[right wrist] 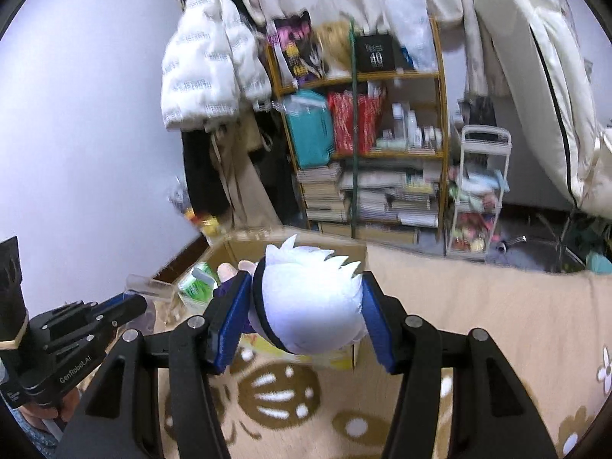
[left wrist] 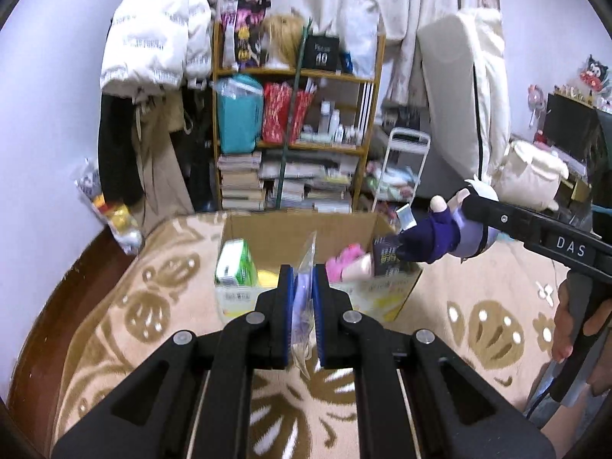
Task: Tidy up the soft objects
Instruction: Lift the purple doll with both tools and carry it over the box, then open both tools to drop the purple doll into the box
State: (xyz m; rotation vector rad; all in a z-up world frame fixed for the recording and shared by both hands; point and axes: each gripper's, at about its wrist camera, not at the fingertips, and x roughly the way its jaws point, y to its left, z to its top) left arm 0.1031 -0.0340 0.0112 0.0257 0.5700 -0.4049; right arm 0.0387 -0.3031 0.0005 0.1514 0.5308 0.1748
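Plush doll (right wrist: 310,302): spiky white hair, purple outfit.

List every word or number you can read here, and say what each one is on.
"DAS": right gripper, on its body.
"GenRobot.AI": left gripper, on its side.
"40": black box on the shelf's top level.
Print on the white jacket, green carton, black packet in the cardboard box, and stacked books: too blurred to read.
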